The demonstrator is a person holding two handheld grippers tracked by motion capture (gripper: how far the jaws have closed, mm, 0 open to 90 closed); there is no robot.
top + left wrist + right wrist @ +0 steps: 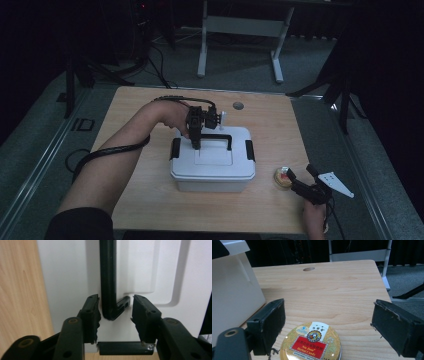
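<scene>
Your left tool (115, 315) straddles corner of black handle (108, 277), jaws part-closed, not yet pinching. Handle lies flat on white box lid (215, 155), frame centre, long bar running straight up from tool. Right tool (328, 325) released around candy tin (312, 343), lower right of table (280, 120).

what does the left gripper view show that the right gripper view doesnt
Left gripper view: the box's black handle lying flat in the lid's recess, its corner between the left gripper's fingers, which have not yet met it.

Right gripper view: a round candy tin with a red and gold label, low between the right gripper's wide-open fingers, and a round hole in the tabletop farther off.

Both: the white box and the wooden table.
</scene>
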